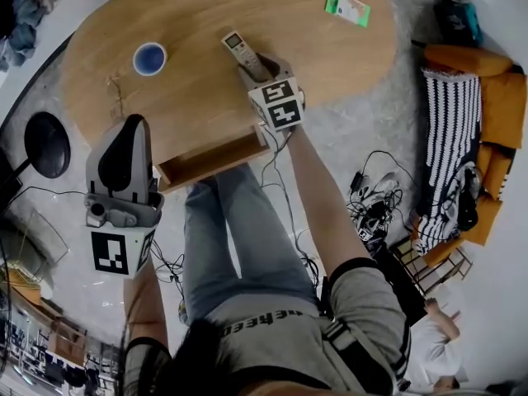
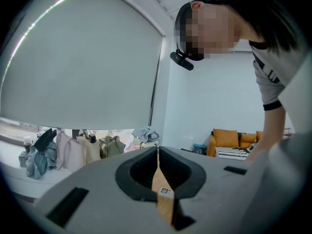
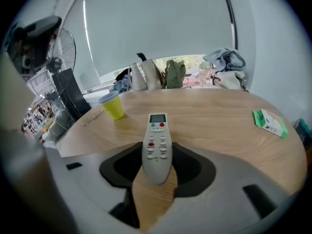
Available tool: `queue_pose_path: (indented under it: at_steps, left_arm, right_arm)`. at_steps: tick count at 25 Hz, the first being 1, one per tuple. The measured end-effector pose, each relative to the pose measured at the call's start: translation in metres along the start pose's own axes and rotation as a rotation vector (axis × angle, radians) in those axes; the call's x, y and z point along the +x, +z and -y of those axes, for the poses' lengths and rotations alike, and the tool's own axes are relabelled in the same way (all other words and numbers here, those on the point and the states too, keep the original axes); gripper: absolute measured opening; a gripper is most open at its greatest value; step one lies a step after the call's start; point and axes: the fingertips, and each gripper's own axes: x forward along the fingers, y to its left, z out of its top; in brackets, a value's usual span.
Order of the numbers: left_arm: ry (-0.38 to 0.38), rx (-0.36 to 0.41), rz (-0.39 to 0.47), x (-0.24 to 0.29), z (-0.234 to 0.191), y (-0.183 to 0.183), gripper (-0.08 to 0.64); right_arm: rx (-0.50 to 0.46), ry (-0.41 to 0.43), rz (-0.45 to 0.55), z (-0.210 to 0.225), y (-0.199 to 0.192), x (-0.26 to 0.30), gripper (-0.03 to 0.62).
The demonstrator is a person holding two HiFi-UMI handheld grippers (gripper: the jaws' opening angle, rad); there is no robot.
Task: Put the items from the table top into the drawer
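Observation:
A white remote lies on the oval wooden table, its screen end pointing away. My right gripper reaches down over its near end, jaws against both sides, shut on it. A yellow cup stands to the left on the table. A green packet lies at the far right. The drawer hangs open under the table's near edge. My left gripper is held up left of the drawer, shut and empty.
A thin small item lies near the table's left end. A black fan stands on the floor at the left. Cables and an orange sofa are to the right. The person's legs are in front of the drawer.

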Motion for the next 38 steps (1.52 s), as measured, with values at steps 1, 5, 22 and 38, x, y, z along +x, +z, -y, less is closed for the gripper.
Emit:
queue_pose_path:
  at_steps: [1, 5, 22, 38]
  left_arm:
    - [0.0, -0.003, 0.002, -0.001, 0.0, 0.0, 0.012]
    - [-0.007, -0.009, 0.014, -0.008, 0.001, -0.001, 0.012]
    - [-0.007, 0.008, 0.038, -0.106, 0.002, 0.004, 0.012]
    - [0.008, 0.012, 0.076, -0.192, -0.006, 0.001, 0.012]
  right_arm:
    - [0.02, 0.005, 0.02, -0.003, 0.001, -0.005, 0.189]
    - [0.086, 0.016, 0.091, -0.014, 0.004, -0.023, 0.189]
    - [0.074, 0.077, 0.184, -0.124, -0.02, -0.087, 0.187]
    - [-0.167, 0.158, 0.07, -0.231, -0.082, -0.097, 0.187]
